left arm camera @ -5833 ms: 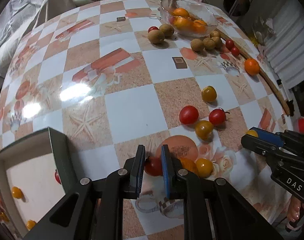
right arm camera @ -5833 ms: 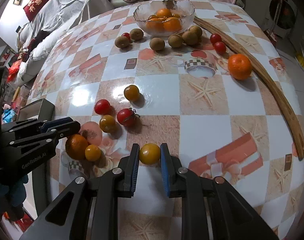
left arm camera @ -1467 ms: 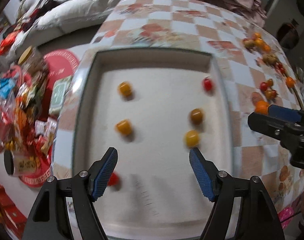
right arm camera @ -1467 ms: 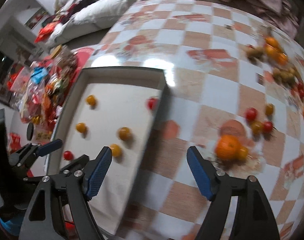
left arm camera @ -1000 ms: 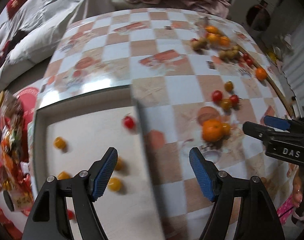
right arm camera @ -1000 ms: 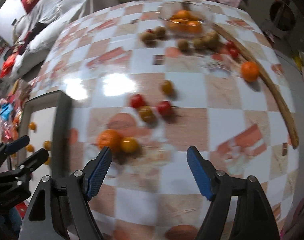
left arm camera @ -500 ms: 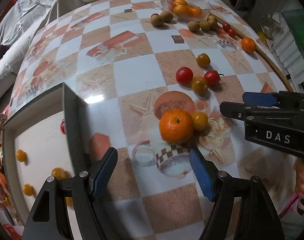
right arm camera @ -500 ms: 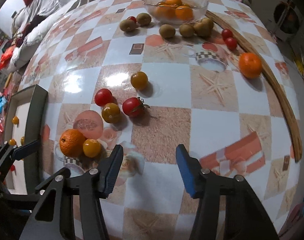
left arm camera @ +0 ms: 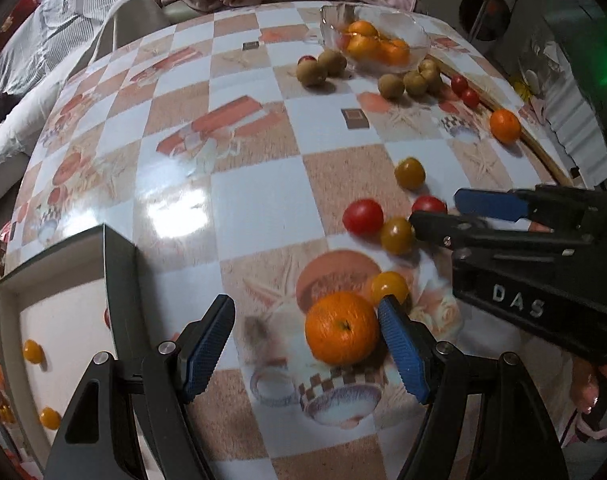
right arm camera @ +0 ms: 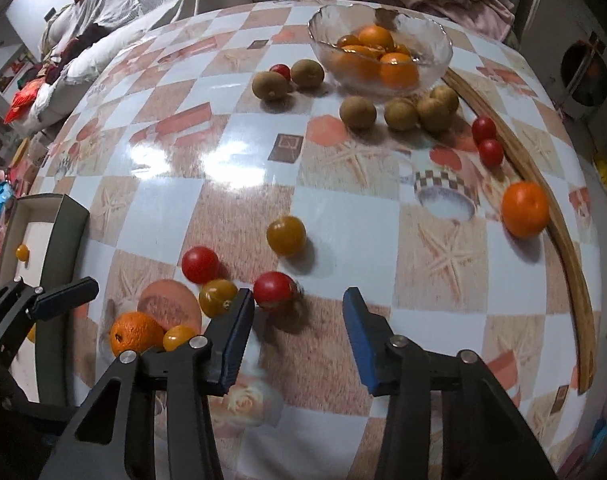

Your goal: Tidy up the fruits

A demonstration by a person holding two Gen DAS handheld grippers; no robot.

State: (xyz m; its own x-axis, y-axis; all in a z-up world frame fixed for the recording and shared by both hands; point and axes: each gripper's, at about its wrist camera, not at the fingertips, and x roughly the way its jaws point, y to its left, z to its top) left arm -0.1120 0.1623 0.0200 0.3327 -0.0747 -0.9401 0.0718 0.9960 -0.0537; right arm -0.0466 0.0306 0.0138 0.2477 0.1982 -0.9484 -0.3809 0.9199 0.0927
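My left gripper [left arm camera: 305,346] is open, its fingers astride an orange [left arm camera: 341,333] on the table, close to the right pad. A small yellow tomato [left arm camera: 389,286] lies just beyond it. My right gripper [right arm camera: 297,330] is open with a red tomato [right arm camera: 274,290] by its left pad [right arm camera: 233,340]; it also shows in the left wrist view [left arm camera: 459,214]. A yellow tomato [right arm camera: 217,297], a red tomato [right arm camera: 200,264] and another yellow tomato [right arm camera: 286,235] lie nearby. The box [left arm camera: 119,280] at the left holds small tomatoes.
A glass bowl [right arm camera: 439,56] with oranges stands at the far side, with several kiwis [right arm camera: 357,112] and two red tomatoes [right arm camera: 487,140] around it. A lone orange [right arm camera: 525,209] rests against a wooden strip [right arm camera: 567,248] at the right. Bedding and clothes lie beyond the table.
Both grippers have swung from the box back over the table and come down. The left now straddles the orange; the right has closed in on the red tomato.
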